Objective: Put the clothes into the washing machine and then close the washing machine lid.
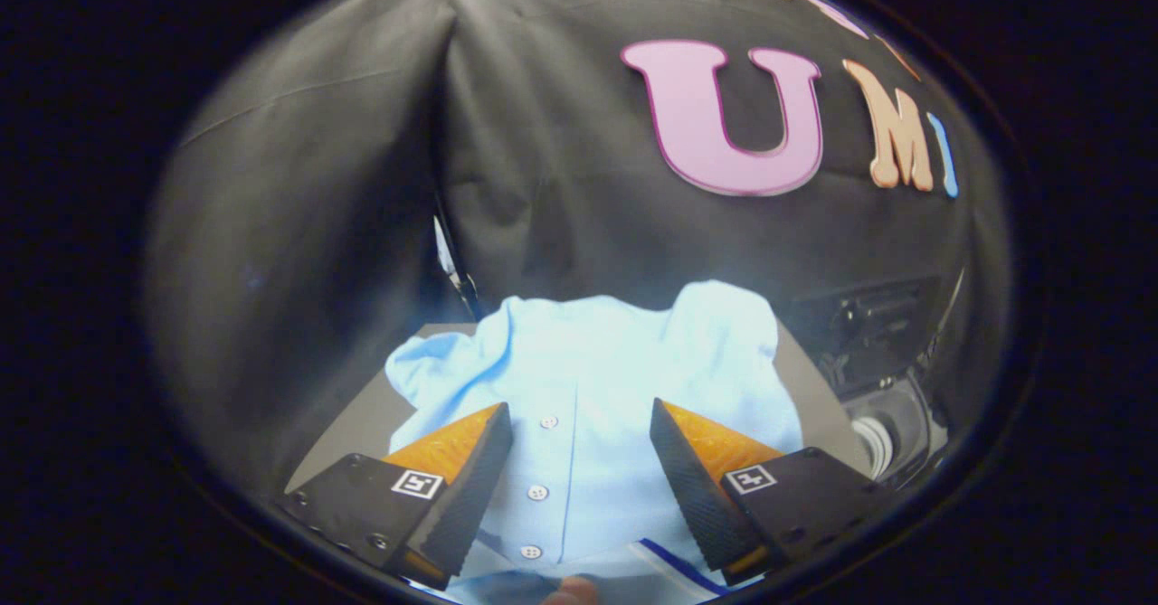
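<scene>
A light blue shirt [597,379] lies crumpled on a grey table [357,429], spread across most of the tabletop. Its button placket runs straight toward the camera, with 3 white buttons [538,492] in a line down the front. The cloth bunches up in 2 rounded humps at the far side, 1 on the left and 1 on the right, and a sleeve or fold trails off toward the table's left edge. At the near edge of the shirt a white band with a dark blue stripe [678,564] shows.

The gripper [581,424] is over the shirt with its fingers wide apart, clasping nothing. The placket and buttons lie in the gap between them. Whether the fingertips touch the cloth cannot be told. Each finger carries a small square marker [417,484] on its upper face.

Beyond the table's right edge, low down, is the washer [891,424]: a dark body with a round opening and a pale ribbed ring, and dark parts above it. It is blurred and partly cut off, so the lid's position cannot be told.

Black cloth [344,180] hangs behind the table as the booth's wall.
</scene>
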Tool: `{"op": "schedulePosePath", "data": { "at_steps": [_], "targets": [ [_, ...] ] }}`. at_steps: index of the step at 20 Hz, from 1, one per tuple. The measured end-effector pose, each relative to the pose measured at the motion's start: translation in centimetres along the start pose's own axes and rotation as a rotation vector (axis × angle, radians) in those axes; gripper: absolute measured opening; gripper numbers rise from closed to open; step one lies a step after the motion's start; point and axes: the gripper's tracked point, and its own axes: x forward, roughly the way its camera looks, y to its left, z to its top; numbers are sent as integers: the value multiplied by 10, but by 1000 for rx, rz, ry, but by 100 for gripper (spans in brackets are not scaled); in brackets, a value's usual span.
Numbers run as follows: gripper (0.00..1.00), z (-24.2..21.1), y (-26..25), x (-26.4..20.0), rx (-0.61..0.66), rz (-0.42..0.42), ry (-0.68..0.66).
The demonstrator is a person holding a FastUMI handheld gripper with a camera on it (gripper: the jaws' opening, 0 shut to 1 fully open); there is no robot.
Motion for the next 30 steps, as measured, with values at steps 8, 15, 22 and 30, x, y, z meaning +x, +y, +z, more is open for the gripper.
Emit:
{"op": "schedulePosePath", "data": {
  "at_steps": [8, 15, 22, 30],
  "targets": [
    [94, -13, 15, 19, -126, -28, 87],
    [50, -18, 2, 11, 33, -42, 46],
    [30, -31, -42, -36, 0, -206, 98],
    [2, -17, -83, -48, -199, -291, 54]
  ]
}}
